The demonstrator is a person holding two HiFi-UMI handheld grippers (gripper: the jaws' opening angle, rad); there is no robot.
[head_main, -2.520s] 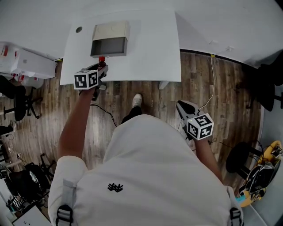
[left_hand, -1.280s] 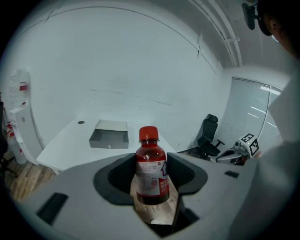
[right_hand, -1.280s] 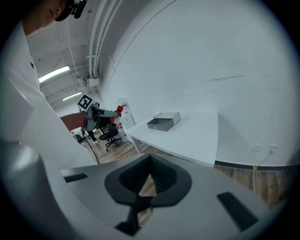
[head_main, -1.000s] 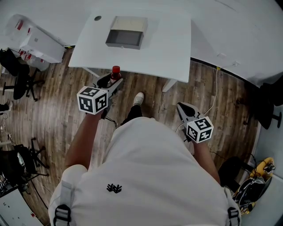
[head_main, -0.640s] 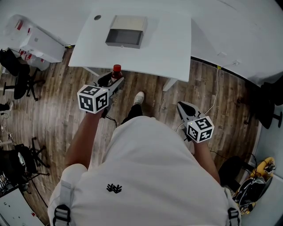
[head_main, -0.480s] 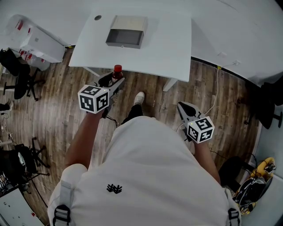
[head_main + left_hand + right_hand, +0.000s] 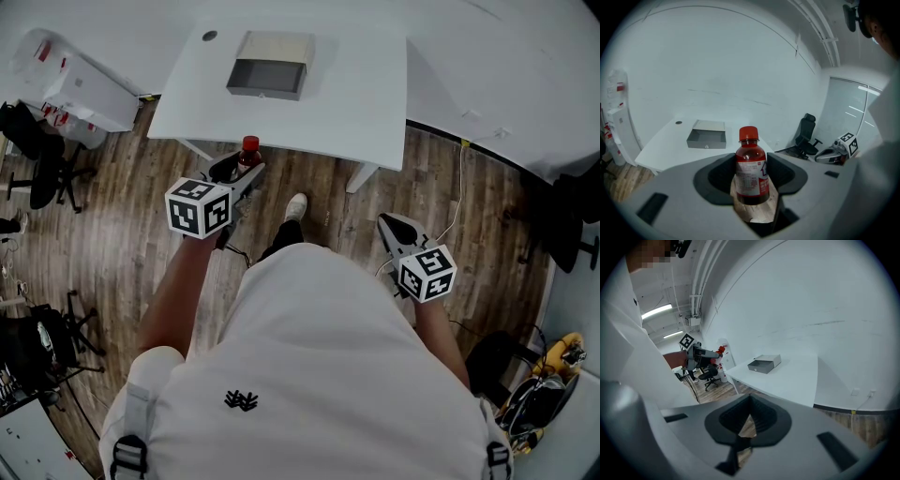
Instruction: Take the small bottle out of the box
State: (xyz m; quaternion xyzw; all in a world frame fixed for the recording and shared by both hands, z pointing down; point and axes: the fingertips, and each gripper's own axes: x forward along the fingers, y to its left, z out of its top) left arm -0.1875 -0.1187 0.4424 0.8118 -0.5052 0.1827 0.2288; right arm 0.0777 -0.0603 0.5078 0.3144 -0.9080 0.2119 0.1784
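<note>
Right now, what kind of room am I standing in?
Probably an office or lab workroom. There's a plain white table against a white wall, black swivel office chairs, and a wood-plank floor with a loose cable.

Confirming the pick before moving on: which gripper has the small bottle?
The left gripper: its jaws clamp the red-capped bottle. The right gripper is shut on nothing.

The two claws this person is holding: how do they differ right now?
The left claw is clamped on a small bottle with a red cap; the right claw is shut with nothing in it. The left claw is held out near the edge of the table; the right claw sits farther back, beside the person's body. Both carry a black-and-white marker cube.
</note>
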